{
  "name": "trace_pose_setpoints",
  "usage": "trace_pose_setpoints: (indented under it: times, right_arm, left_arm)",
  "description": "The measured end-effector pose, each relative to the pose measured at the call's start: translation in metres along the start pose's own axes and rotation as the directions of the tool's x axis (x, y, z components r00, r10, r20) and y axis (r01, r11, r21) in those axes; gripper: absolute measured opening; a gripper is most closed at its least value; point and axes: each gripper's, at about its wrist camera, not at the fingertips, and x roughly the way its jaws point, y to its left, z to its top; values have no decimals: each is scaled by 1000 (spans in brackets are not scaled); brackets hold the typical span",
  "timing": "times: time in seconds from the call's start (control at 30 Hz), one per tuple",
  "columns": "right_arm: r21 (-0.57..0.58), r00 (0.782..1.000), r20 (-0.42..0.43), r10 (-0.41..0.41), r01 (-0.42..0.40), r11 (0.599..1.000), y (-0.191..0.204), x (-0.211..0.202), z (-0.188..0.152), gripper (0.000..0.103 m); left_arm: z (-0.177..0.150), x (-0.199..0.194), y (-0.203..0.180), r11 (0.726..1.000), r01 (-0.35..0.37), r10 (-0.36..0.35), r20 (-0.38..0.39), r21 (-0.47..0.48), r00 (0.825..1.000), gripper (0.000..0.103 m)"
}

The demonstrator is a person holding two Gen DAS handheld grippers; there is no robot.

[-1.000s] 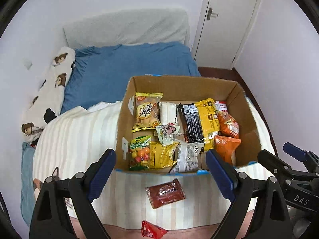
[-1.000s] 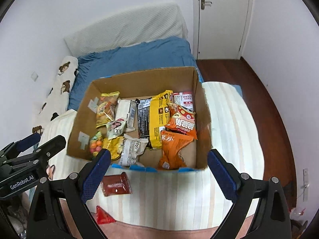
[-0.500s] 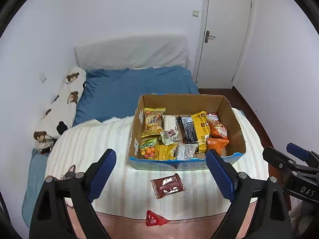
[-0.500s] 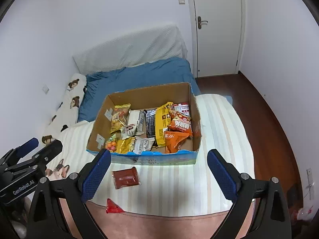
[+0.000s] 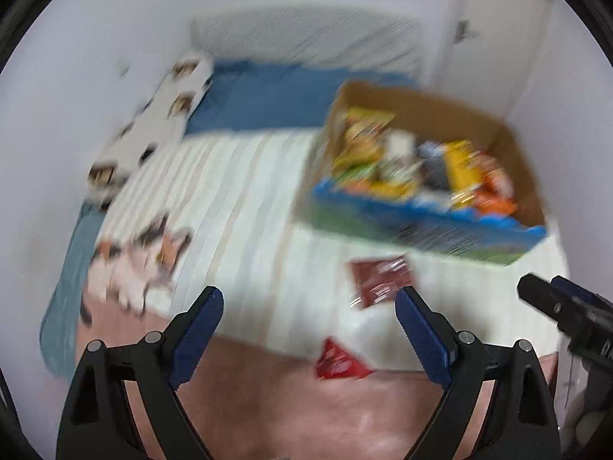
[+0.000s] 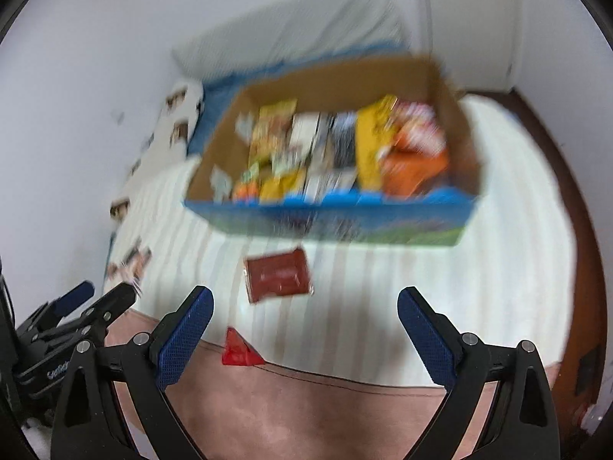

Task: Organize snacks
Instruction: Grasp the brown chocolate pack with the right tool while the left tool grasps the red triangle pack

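Both views are blurred by motion. A cardboard box [image 5: 509, 145] [image 6: 337, 76] packed with several snack packets stands on the striped bed cover. In front of it lie a dark red packet [image 5: 379, 280] [image 6: 277, 274] and a small bright red packet [image 5: 339, 360] [image 6: 239, 352] near the cover's front edge. My left gripper [image 5: 310, 322] hangs open above the cover, with the small red packet just below and between its fingers and nothing held. My right gripper [image 6: 304, 324] is open too, empty, with the dark red packet just beyond its left finger.
Striped cover [image 5: 237, 191] over a pink sheet [image 5: 306, 414]; blue bedding [image 5: 268, 99] and a bear-print pillow [image 5: 153, 130] lie behind. A cat-print item [image 5: 134, 264] rests at the cover's left. A white door [image 6: 471, 19] and wood floor [image 6: 586, 230] are at the right.
Both grippers dropped lower and swung; in the left view the box slid to the upper right, and the two loose red packets now sit closer to the fingers. Jaws stayed wide.
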Motion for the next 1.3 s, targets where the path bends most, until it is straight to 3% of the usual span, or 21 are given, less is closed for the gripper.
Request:
trace_pose_setpoints:
  times: [0.13, 0.27, 0.53, 0.6, 0.63, 0.7, 0.8, 0.93, 1.07, 1.17, 1.3]
  right_arm:
    - [-26, 994, -104, -9, 7, 1000, 5, 81, 2, 97]
    - [-71, 985, -163, -48, 37, 997, 23, 138, 5, 97]
    - [-149, 970, -190, -150, 123, 981, 55, 208, -6, 100]
    - [-147, 972, -170, -162, 138, 980, 55, 211, -8, 97]
    - [-157, 970, -161, -183, 158, 975, 56, 210, -10, 84]
    - [-179, 969, -146, -199, 172, 969, 56, 208, -12, 71]
    - [-172, 971, -150, -188, 162, 972, 47, 201, -18, 62]
    - [-126, 972, -154, -179, 160, 979, 23, 182, -31, 60]
    - [-62, 970, -169, -173, 165, 984, -12, 158, -55, 53]
    - [-5, 970, -182, -164, 166, 986, -39, 141, -78, 53]
    - [127, 977, -212, -38, 66, 990, -63, 128, -96, 55]
  left_arm:
    - [-29, 54, 28, 994, -71, 60, -127, -85, 990, 92]
    - [-52, 89, 47, 982, -97, 60, -219, -162, 974, 92]
    - [-65, 99, 61, 968, -178, 134, -234, -177, 963, 92]
    - [-65, 98, 61, 967, -190, 149, -227, -171, 962, 92]
    - [-65, 97, 61, 966, -195, 155, -225, -168, 962, 92]
    - [-64, 94, 60, 967, -197, 160, -219, -160, 963, 92]
    - [-60, 90, 54, 972, -188, 155, -214, -142, 964, 92]
    - [-58, 86, 42, 983, -142, 116, -211, -113, 971, 92]
    - [-56, 87, 23, 994, -51, 28, -231, -94, 973, 92]
    - [-58, 93, 7, 996, 32, -54, -269, -83, 962, 92]
    - [-62, 108, -9, 992, 106, -125, -338, -74, 933, 92]
